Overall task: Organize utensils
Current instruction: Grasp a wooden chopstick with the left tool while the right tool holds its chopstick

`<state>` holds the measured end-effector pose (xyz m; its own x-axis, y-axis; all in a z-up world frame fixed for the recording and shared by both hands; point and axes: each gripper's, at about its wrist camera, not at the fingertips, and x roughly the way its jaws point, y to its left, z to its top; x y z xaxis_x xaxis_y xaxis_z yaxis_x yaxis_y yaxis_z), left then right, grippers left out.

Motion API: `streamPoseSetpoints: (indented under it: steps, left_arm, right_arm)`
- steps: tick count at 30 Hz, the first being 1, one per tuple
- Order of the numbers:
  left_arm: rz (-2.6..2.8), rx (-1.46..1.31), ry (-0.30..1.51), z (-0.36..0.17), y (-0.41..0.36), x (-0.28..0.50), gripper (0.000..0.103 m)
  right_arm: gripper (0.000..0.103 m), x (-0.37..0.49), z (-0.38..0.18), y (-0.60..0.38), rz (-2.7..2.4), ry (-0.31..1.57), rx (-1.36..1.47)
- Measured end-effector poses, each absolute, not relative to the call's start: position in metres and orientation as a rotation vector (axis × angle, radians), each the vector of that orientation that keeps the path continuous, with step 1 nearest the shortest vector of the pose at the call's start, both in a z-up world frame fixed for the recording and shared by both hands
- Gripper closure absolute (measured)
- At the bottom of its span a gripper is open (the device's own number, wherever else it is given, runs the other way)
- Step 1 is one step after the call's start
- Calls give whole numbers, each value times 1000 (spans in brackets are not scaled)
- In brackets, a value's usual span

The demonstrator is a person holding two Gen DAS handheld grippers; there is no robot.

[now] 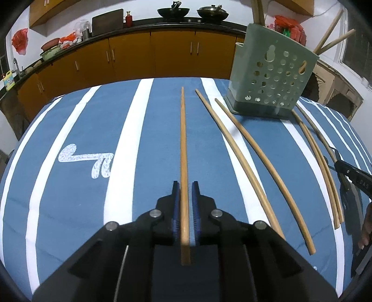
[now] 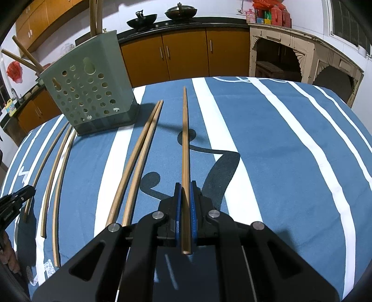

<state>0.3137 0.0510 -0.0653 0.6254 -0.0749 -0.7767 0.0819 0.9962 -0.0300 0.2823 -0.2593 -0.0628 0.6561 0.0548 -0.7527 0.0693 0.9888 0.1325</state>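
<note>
Several wooden chopsticks lie on a blue-and-white striped cloth [image 1: 81, 185]. A grey-green perforated utensil holder [image 1: 269, 76] stands at the back right in the left wrist view and at the back left in the right wrist view [image 2: 90, 86], with chopsticks standing in it. My left gripper [image 1: 185, 185] has its jaws around one chopstick [image 1: 183, 148], with small gaps on both sides. My right gripper [image 2: 184, 185] is shut on another chopstick [image 2: 185, 144]. Its tip also shows at the right edge of the left wrist view [image 1: 348, 172].
Two loose chopsticks [image 1: 253, 153] lie right of the left gripper, and a pair [image 2: 137, 158] lies left of the right gripper. Orange kitchen cabinets [image 1: 130, 55] with woks [image 1: 173, 11] on the counter run behind the table.
</note>
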Motion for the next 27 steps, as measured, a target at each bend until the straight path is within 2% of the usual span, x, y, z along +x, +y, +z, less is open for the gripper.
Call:
streamPoseSetpoints:
  steps: [21,27]
  left_arm:
    - [-93,26,892,-66,49,311,89]
    - [-89,11,891,-66,52,308,95]
  right_arm:
    - [95,275,-63,-257,-7,857,150]
    - [95,273,-62,-259,-1,856,166]
